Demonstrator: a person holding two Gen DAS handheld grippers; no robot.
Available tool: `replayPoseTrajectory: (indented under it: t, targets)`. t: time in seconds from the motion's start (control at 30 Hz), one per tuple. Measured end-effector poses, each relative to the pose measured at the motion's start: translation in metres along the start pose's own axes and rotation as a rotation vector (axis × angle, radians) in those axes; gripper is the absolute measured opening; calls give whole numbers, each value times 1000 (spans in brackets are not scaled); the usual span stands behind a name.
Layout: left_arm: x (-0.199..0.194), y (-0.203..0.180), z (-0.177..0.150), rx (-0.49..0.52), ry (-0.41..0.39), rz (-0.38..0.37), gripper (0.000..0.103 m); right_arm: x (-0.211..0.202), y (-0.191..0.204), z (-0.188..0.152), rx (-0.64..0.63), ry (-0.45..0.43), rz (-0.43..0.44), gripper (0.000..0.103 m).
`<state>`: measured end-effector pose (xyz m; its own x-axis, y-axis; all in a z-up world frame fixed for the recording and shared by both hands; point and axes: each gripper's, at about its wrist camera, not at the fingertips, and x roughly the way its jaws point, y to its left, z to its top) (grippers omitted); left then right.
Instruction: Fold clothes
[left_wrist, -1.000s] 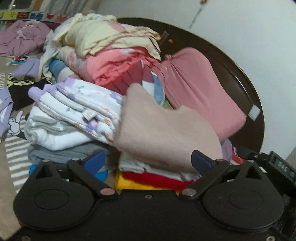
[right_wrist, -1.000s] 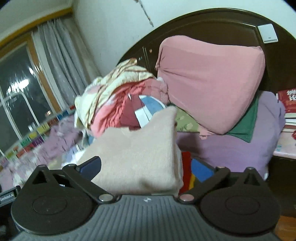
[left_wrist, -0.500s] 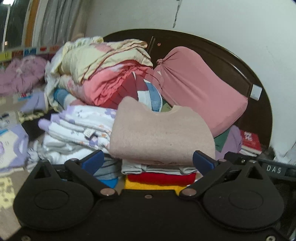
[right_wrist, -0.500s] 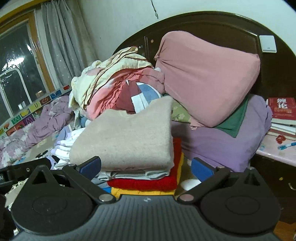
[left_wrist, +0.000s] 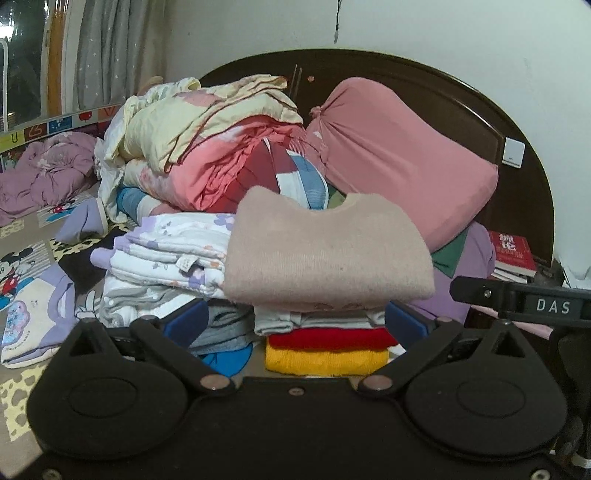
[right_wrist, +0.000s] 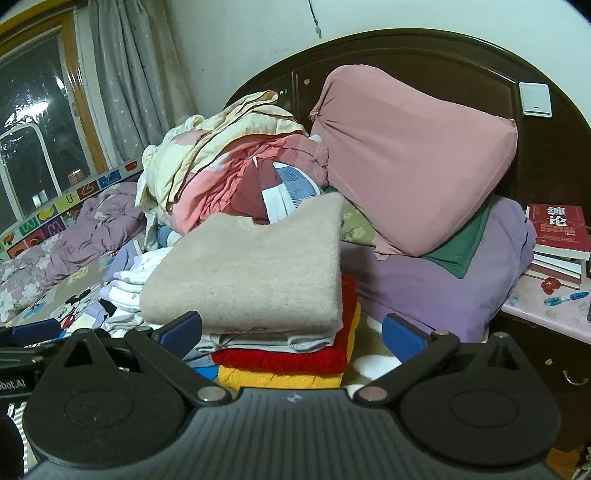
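Note:
A folded beige sweater (left_wrist: 325, 254) (right_wrist: 247, 273) lies on top of a stack of folded clothes: white, then a red piece (left_wrist: 328, 338) (right_wrist: 284, 360), then a yellow one (left_wrist: 325, 362) (right_wrist: 277, 380). My left gripper (left_wrist: 295, 325) is open just in front of the stack, its blue pads apart and holding nothing. In the right wrist view my right gripper (right_wrist: 291, 332) stands open too, drawn back from the sweater's front edge. A second stack of white and lilac folded clothes (left_wrist: 166, 254) sits to the left.
Behind the stacks are a heap of crumpled bedding (left_wrist: 207, 147), a pink pillow (left_wrist: 399, 162) (right_wrist: 413, 162), a purple pillow (right_wrist: 443, 288) and the dark headboard (left_wrist: 424, 85). Books (right_wrist: 557, 236) lie on a pink bedside table at the right. Loose clothes (left_wrist: 33, 310) lie on the bed at the left.
Both grippers have pulled back from the beige sweater and levelled out. The sweater, tilted a second ago, now lies flat on the stack, with the red and yellow layers showing below.

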<state>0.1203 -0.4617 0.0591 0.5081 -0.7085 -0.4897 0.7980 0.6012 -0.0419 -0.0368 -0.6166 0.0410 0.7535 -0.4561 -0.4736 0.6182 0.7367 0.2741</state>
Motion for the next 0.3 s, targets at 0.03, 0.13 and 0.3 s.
replayPoseTrajectory:
  t: [0.03,0.13,0.3]
  targets:
    - [0,-1,-1,3,3,4,103,0,1,-1,-3,2,0,103]
    - [-2,-2,-4,6,9,6,103,-1,2,-4,-1,14,7,103]
    - [-10,-4,-7,22,-13,18,103,-4,4,-8,-9,24,3,103]
